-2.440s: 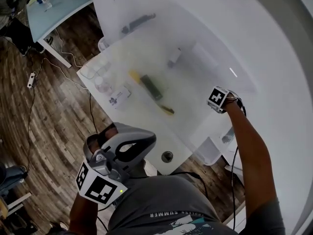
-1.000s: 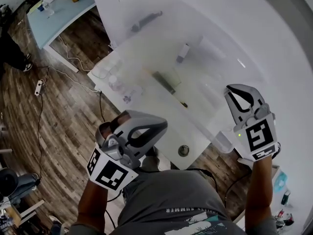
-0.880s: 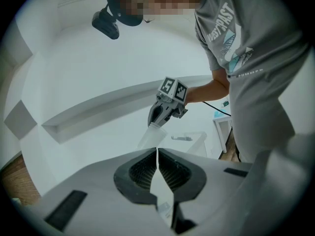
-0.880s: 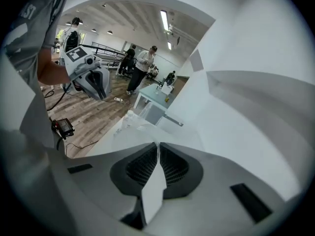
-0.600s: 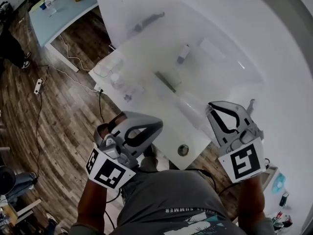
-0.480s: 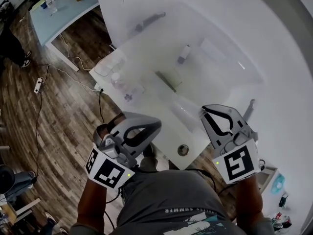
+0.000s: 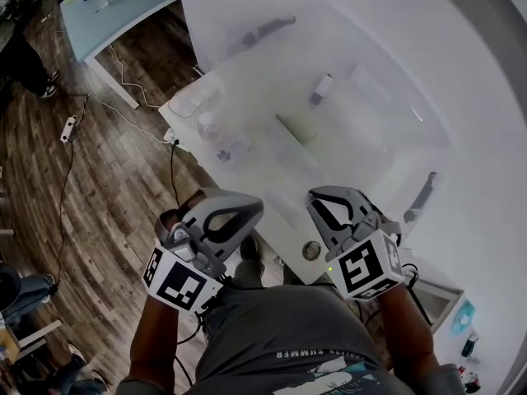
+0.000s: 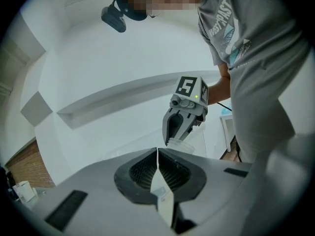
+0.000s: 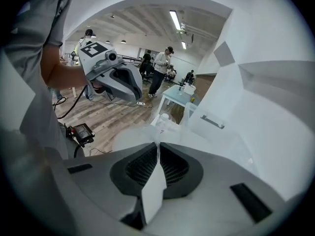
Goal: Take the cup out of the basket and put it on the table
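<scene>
Swung back from the right edge to the surface's [image 7: 272,171] near corner, the right hand-held gripper [image 9: 157,145] narrowly pinches the clear cup [image 8: 181,145] by its wall above that corner, the left hand-held gripper [image 8: 157,154] shut and empty; the flimsy wall could slip or buckle at set-down.

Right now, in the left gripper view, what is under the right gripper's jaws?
A clear cup, pinched at its rim by the right gripper. Its base is covered by the left gripper.

White table [image 7: 354,163], overexposed: few small items, poss. a bottle [image 7: 206,126].
</scene>
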Demonstrator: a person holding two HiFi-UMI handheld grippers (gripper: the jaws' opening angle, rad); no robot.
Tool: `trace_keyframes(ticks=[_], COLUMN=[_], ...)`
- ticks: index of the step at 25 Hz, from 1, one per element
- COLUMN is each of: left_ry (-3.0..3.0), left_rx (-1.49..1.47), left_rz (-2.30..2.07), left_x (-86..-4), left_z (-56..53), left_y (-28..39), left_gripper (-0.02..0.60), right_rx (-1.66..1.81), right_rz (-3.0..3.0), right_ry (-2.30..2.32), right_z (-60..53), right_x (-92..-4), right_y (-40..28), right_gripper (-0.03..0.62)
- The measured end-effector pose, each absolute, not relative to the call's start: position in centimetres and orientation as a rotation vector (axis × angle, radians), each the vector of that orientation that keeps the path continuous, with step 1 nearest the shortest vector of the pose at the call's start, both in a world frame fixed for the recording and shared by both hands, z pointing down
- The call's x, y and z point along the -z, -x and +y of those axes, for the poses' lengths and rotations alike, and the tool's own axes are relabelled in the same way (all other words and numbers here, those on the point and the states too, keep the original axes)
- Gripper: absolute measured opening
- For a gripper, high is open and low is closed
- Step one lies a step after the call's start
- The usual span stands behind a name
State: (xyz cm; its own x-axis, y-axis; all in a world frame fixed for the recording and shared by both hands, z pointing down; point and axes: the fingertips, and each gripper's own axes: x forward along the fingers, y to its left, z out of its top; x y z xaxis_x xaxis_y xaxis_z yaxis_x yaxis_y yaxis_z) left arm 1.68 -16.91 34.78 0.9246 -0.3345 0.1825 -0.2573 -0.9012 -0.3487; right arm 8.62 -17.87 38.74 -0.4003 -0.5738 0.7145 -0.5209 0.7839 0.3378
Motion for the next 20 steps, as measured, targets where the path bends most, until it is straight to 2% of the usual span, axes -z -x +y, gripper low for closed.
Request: trace_keyframes(ticks=[11, 20], left_ry=[2.799, 2.815], left_rx=[0.389, 0.412], left_rz=[0.543, 0.619], left_x=[-37.1, -38.1], left_z=[-16.8, -16.0], left_y=[1.0, 3.0], left_gripper=[0.015, 0.015], right_rx=[0.117, -0.03], right_rz=[-2.001, -1.95], right_ry=[-0.701, -0.628], right_z=[-18.6, -18.5], right_x=[-44.6, -52.2], right_y=[-5.5, -4.5], right_gripper=[0.029, 0.029])
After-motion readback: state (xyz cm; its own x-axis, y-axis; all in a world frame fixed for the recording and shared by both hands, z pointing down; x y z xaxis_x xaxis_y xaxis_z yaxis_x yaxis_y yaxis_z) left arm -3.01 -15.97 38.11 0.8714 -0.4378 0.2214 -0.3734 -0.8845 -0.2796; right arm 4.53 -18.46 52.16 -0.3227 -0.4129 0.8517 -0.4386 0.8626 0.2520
